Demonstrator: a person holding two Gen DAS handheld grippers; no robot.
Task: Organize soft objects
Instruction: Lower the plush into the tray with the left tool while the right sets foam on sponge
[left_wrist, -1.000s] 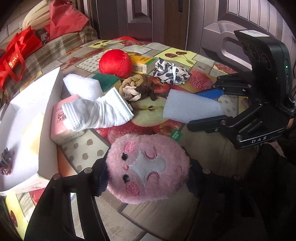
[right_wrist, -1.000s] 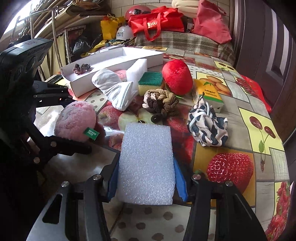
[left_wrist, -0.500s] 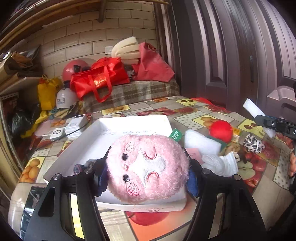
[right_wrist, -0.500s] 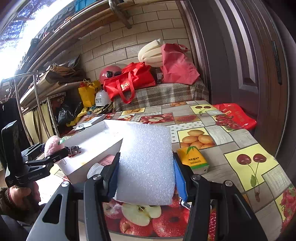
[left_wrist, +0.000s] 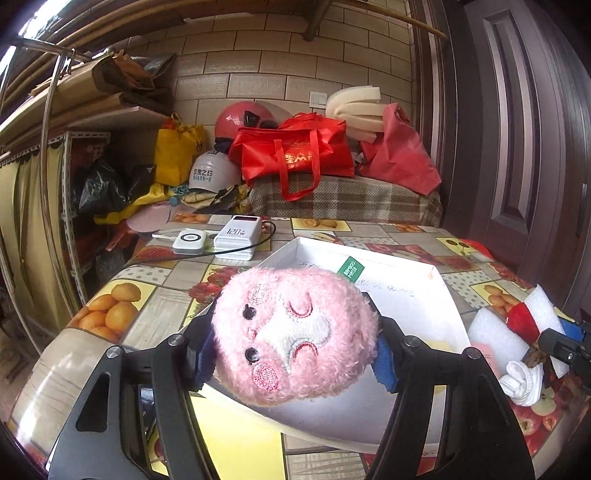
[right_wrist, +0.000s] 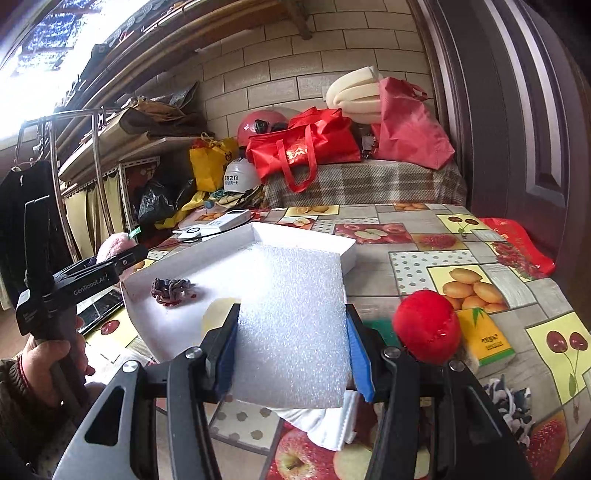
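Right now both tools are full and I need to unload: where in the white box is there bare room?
The white box is mostly bare: free floor runs from the knotted scrunchie to the far corner. The table by the red ball and tissue pack is crowded.

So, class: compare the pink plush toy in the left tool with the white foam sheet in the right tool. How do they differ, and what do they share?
Colour: the pink plush toy is pink with a stitched face; the white foam sheet is plain white.
Shape: the plush toy is rounded and bulging; the foam sheet is flat and rectangular.
Surface: the plush toy is furry; the foam sheet is finely bubbled.
Shared: each is clamped between a tool's blue pads, near the white box.
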